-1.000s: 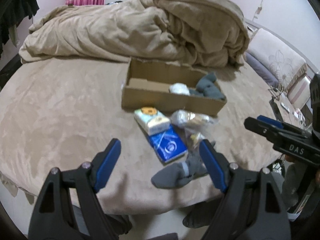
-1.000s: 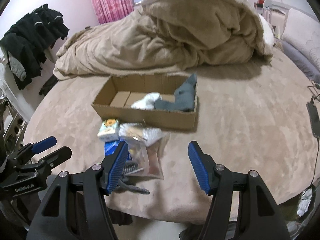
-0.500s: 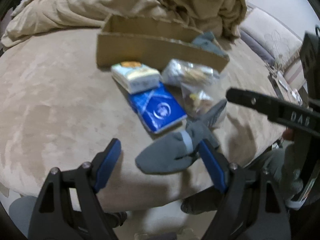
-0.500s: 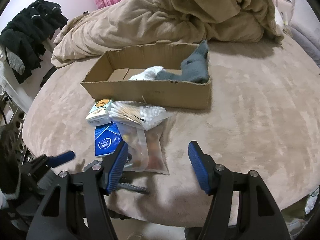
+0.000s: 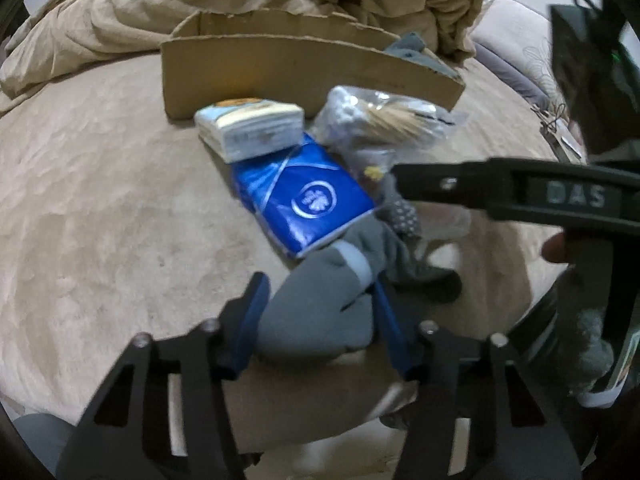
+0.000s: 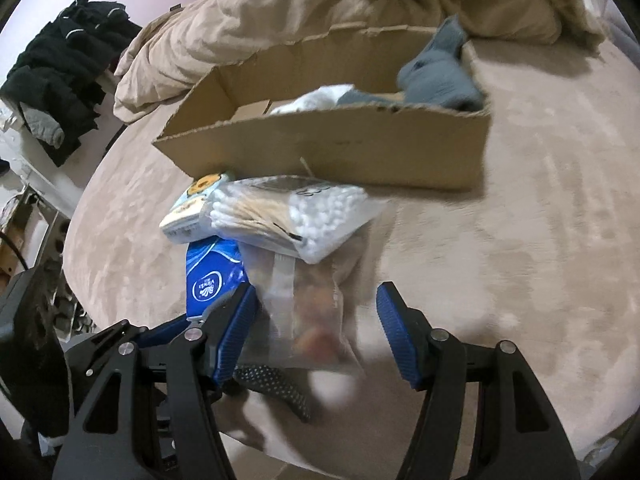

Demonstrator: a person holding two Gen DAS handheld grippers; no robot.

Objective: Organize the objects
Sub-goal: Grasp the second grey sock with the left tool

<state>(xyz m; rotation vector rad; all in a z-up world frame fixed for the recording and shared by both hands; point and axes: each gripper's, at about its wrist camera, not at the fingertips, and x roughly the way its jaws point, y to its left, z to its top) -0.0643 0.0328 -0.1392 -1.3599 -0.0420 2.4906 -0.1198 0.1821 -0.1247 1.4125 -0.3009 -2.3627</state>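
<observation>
A grey sock [image 5: 320, 304] lies at the bed's front edge, between the fingers of my left gripper [image 5: 316, 316], whose jaws are narrowed against its sides. A blue tissue pack [image 5: 304, 200] and a white tissue pack [image 5: 252, 128] lie behind it. A bag of cotton swabs [image 6: 288, 212] rests on a clear zip bag [image 6: 316, 312]. My right gripper [image 6: 316, 332] is open around the clear bag's near end. The cardboard box [image 6: 332, 148] behind holds a grey sock [image 6: 436, 76] and a white cloth [image 6: 316, 98].
A bunched tan duvet [image 6: 320, 12] lies behind the box. Dark clothes [image 6: 56, 76] hang at the left. The right gripper's arm [image 5: 520, 196] crosses the left wrist view at the right. The bed's front edge is just below both grippers.
Both grippers moved forward and down toward the pile. The left jaws narrowed onto the grey sock. The right gripper came around the clear bag.
</observation>
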